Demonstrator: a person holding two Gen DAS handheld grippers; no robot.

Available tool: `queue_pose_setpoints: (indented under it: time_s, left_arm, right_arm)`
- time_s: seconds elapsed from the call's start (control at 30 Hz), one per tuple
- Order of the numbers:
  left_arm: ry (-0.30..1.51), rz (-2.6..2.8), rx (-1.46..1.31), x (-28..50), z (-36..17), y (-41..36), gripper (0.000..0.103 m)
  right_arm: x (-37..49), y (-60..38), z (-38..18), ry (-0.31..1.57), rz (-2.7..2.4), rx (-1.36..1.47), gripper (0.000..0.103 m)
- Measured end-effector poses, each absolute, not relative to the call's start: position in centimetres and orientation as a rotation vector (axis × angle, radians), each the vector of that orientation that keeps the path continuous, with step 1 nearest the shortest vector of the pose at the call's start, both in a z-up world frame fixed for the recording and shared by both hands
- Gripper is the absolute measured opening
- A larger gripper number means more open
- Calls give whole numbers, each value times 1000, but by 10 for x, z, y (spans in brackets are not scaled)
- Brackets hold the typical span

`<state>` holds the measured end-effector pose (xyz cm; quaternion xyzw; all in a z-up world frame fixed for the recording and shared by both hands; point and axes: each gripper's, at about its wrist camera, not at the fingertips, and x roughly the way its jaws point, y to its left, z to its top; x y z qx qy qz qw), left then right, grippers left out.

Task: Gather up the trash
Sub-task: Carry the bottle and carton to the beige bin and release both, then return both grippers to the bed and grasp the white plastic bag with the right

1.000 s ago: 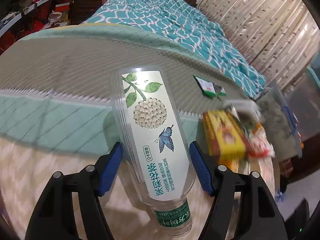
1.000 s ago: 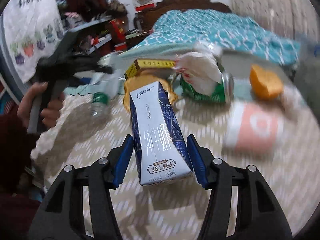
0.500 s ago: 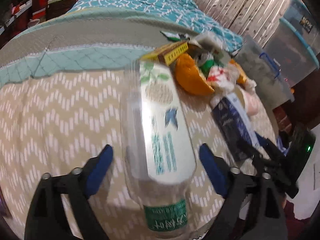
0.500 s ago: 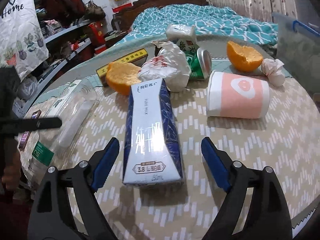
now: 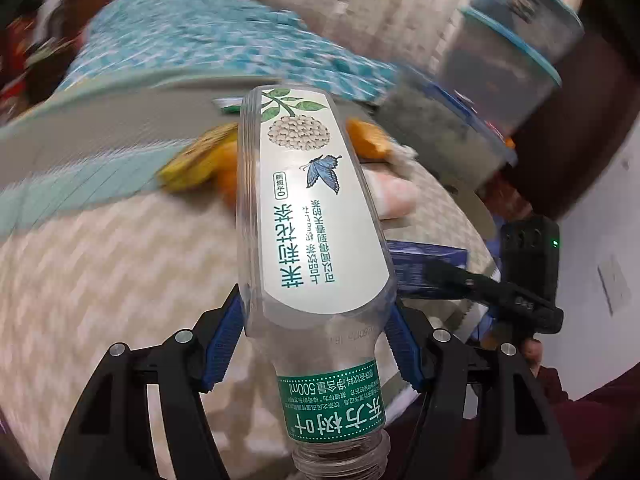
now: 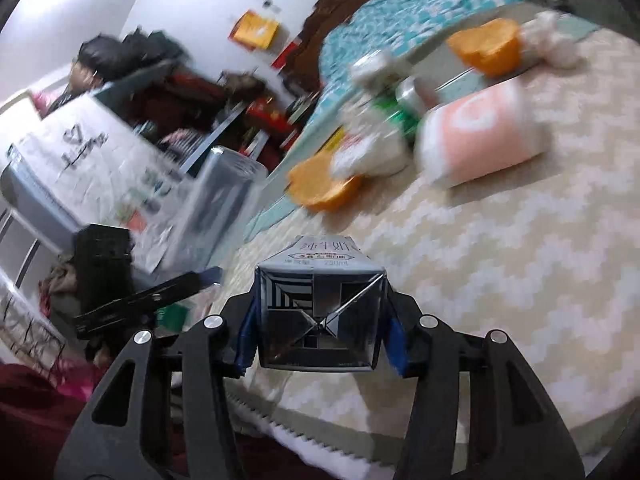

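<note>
Bottle (image 5: 308,216), clear plastic and uncapped, clamped at its shoulder between the blue pads of the left gripper (image 5: 316,334) and raised over the chevron-patterned tablecloth (image 5: 112,272). Its white label shows a butterfly and a round seed cluster; the green neck band reads "东方树叶" and "500ml". Milk carton (image 6: 320,304), dark blue, pinched by the right gripper (image 6: 320,340), folded base toward the camera, "250mL" legible. Behind, blurred: pink paper cup (image 6: 480,136), orange halves (image 6: 486,46).
</note>
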<state>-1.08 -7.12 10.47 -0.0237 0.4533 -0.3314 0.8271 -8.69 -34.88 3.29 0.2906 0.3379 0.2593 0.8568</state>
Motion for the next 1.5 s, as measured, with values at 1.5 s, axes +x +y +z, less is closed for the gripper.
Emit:
queue_pose_setpoints:
  time_s: [1.5]
  left_arm:
    - [1007,-953,144,59,108,-248,79]
  right_arm:
    - [-95,-493,95,431,-102,456,48]
